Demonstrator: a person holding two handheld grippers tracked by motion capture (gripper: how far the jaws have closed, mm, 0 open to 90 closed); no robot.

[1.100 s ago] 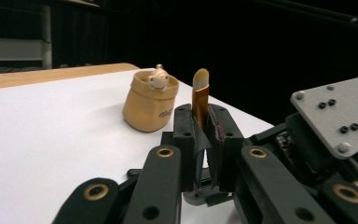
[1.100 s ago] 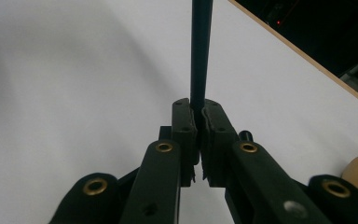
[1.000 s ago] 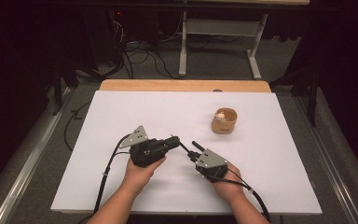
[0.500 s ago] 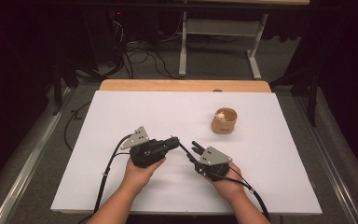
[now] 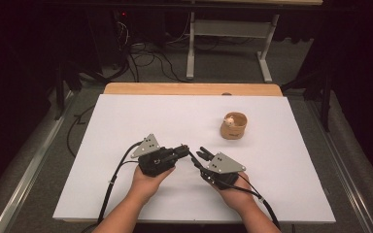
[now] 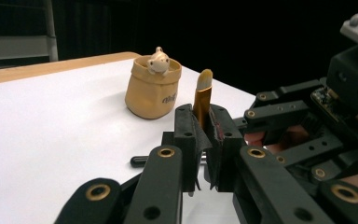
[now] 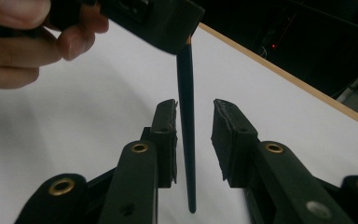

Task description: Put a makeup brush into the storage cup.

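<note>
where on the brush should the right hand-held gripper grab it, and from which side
Grip the dark slim handle of the brush, the free length below the left hand-held gripper, which is clamped near the gold ferrule. The right hand-held gripper already straddles it, jaws open, one pad on each side, so closing square across the shaft probably suits best.

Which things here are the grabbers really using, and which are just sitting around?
In use:
- paintbrush, pinched in the left gripper
- right gripper, jaws apart around the brush handle
- little pot with a toy animal, maybe where the brush goes

Just sitting around:
- cables on the floor
- metal stand
</note>
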